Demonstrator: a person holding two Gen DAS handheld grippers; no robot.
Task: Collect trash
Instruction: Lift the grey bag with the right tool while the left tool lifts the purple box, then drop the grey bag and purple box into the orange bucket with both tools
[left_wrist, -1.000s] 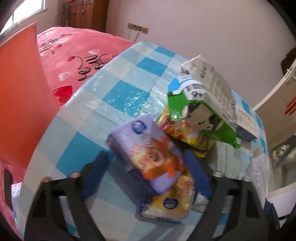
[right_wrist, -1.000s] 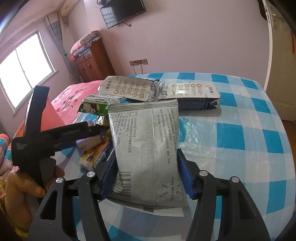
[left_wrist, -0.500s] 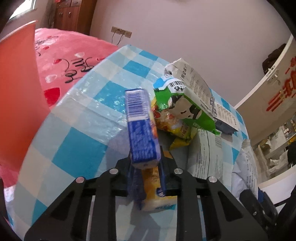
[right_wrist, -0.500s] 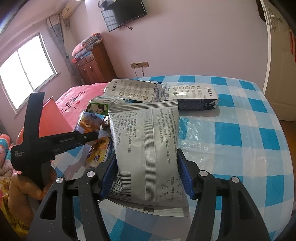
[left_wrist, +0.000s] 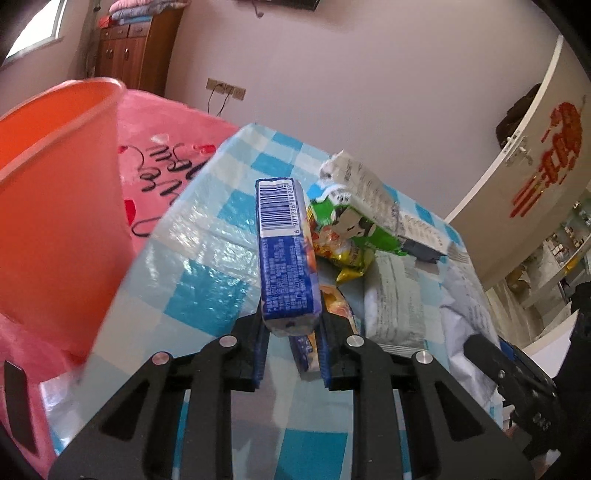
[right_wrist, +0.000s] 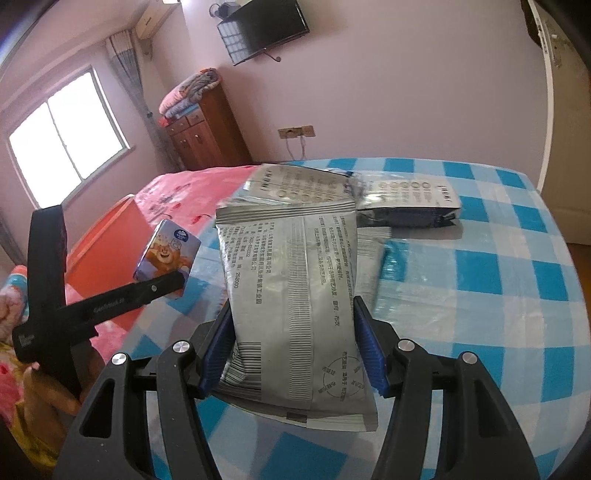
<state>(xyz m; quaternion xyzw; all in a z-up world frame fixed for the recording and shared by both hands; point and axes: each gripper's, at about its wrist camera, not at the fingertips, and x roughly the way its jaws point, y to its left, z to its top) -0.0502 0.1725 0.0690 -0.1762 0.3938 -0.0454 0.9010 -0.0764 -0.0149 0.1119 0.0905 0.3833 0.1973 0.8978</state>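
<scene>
My left gripper (left_wrist: 291, 325) is shut on a blue tissue pack (left_wrist: 284, 251), held on edge above the table; the pack also shows in the right wrist view (right_wrist: 168, 256), lifted near the orange bin (right_wrist: 99, 254). The orange bin (left_wrist: 55, 206) stands at the table's left edge. My right gripper (right_wrist: 295, 347) is shut on a silver foil packet (right_wrist: 291, 295), upright between the pads. On the table lie a green milk carton (left_wrist: 354, 225), a yellow snack wrapper (left_wrist: 343, 254), a yellow tissue pack (left_wrist: 325, 332) and grey packets (left_wrist: 391, 306).
The blue-checked table (right_wrist: 480, 280) carries more silver packets (right_wrist: 406, 199) at the back. A pink bedspread (left_wrist: 162, 155) lies left of the table behind the bin. A wooden cabinet (right_wrist: 207, 136) stands by the wall; a white door (left_wrist: 524, 177) is at right.
My left gripper closed on the blue tissue pack, turned it on edge and lifted it toward the orange bin. My right gripper raised the silver packet a little.
</scene>
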